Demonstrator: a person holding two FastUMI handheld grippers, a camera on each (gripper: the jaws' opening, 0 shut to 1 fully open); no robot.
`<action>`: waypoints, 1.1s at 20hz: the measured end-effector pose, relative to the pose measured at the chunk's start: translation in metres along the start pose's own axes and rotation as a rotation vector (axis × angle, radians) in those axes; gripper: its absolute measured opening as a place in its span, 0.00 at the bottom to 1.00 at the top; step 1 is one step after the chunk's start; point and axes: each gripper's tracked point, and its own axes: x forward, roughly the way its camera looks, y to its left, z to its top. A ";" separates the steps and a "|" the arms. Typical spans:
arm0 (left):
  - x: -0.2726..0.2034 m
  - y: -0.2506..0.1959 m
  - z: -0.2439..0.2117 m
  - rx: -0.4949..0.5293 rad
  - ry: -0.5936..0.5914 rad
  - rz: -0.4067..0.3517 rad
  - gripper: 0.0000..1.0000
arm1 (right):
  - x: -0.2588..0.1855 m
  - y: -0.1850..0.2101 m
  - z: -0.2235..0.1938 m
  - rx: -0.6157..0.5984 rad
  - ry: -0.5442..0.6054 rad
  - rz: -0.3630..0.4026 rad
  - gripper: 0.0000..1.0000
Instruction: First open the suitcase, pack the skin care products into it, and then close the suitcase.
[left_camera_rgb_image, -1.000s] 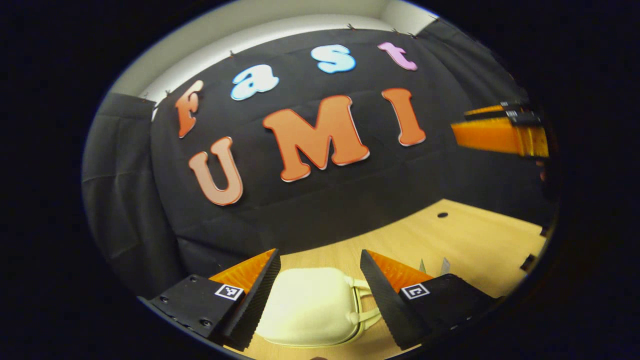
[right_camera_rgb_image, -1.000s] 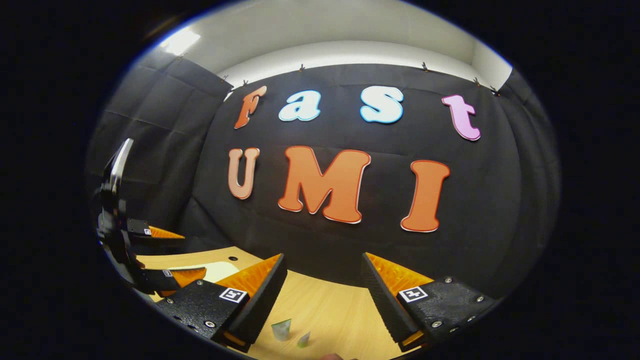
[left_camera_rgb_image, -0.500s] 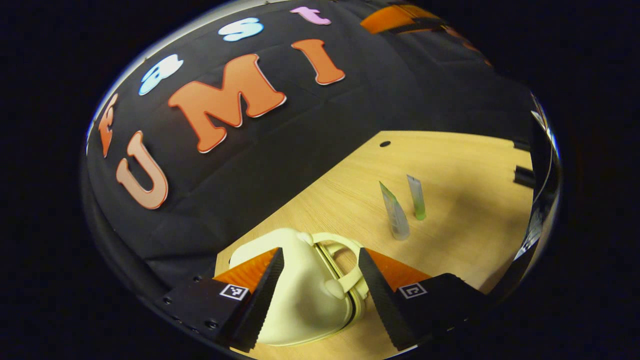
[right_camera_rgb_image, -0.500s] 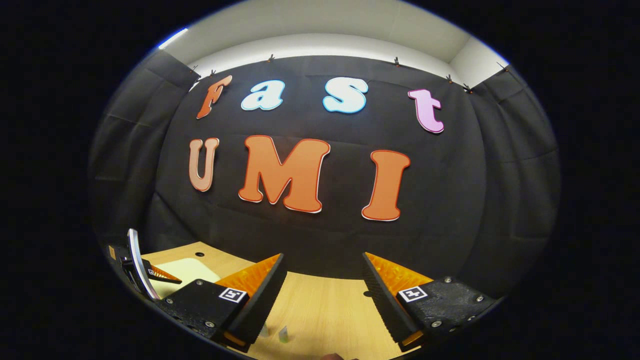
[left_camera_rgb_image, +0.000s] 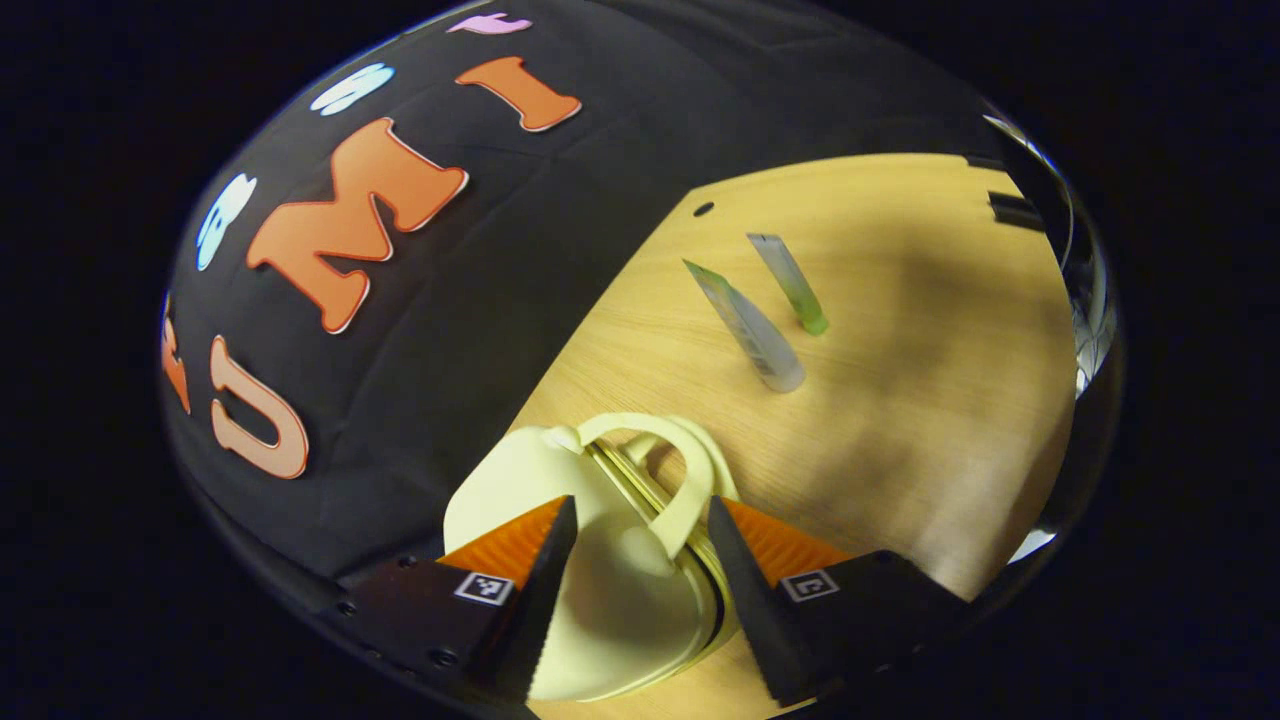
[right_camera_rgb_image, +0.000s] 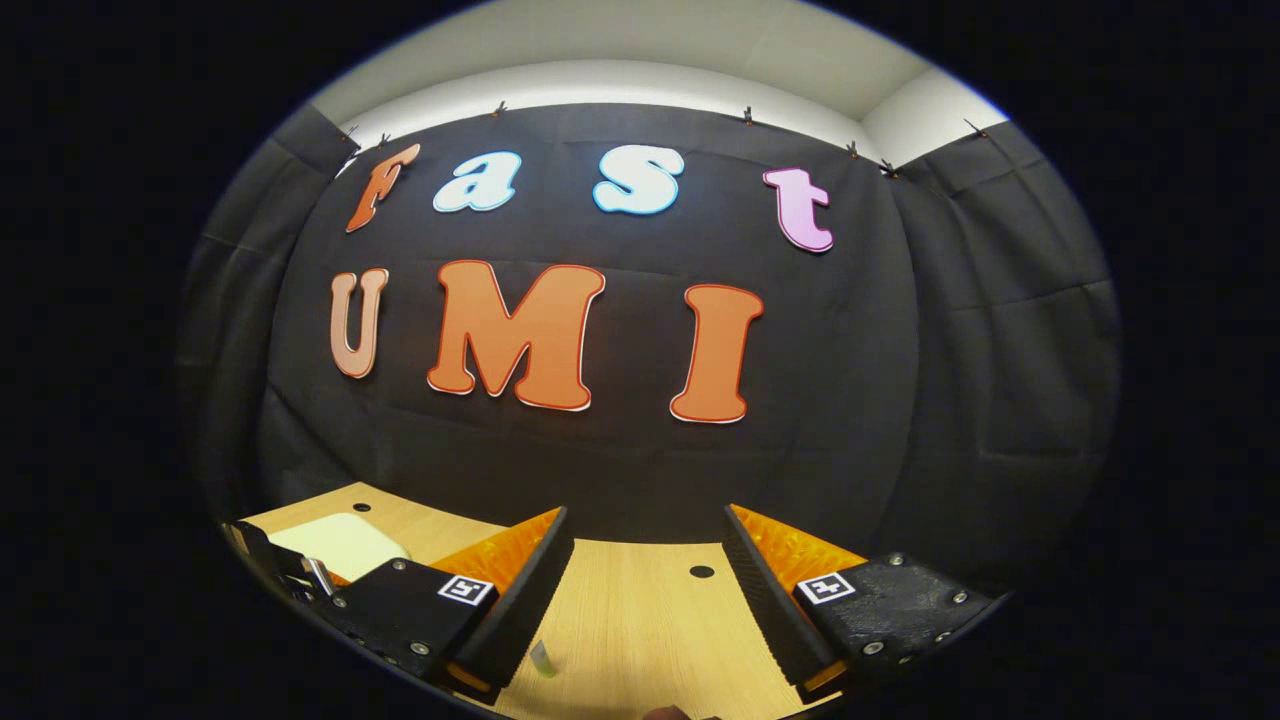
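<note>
A small cream suitcase (left_camera_rgb_image: 600, 600) lies shut on the wooden table (left_camera_rgb_image: 900, 400), its arched handle (left_camera_rgb_image: 672, 478) toward the tubes. My left gripper (left_camera_rgb_image: 635, 585) hovers over it, open, one finger on each side of the handle end; contact cannot be judged. Two skin care tubes lie farther out: a grey one (left_camera_rgb_image: 748, 328) and a thinner green one (left_camera_rgb_image: 792, 286). My right gripper (right_camera_rgb_image: 645, 600) is open and holds nothing, raised above the table and facing the wall. Its view catches the suitcase (right_camera_rgb_image: 340, 540) at the lower left and a tube tip (right_camera_rgb_image: 541, 658) by its left finger.
The table (right_camera_rgb_image: 630, 620) has a small dark hole (left_camera_rgb_image: 703, 209) near the wall cloth, seen also as a hole (right_camera_rgb_image: 702, 572) between my right fingers. Black fittings (left_camera_rgb_image: 1015, 210) sit at the table's far right edge. Part of the left gripper (right_camera_rgb_image: 300, 578) shows beside the suitcase.
The left gripper has tipped down and rolled toward the suitcase, bringing the handle and both tubes into sight. The right gripper has turned slightly right, and the left gripper sank lower in its view.
</note>
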 end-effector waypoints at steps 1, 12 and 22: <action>0.003 -0.002 0.001 0.033 0.003 0.009 0.76 | -0.001 -0.003 -0.001 0.002 0.001 -0.010 0.95; 0.043 -0.017 0.004 0.264 0.050 -0.015 0.17 | -0.012 -0.024 -0.011 0.025 0.024 -0.079 0.95; 0.037 -0.001 0.031 -0.204 -0.089 0.095 0.05 | 0.000 0.017 -0.011 0.049 0.049 -0.009 0.95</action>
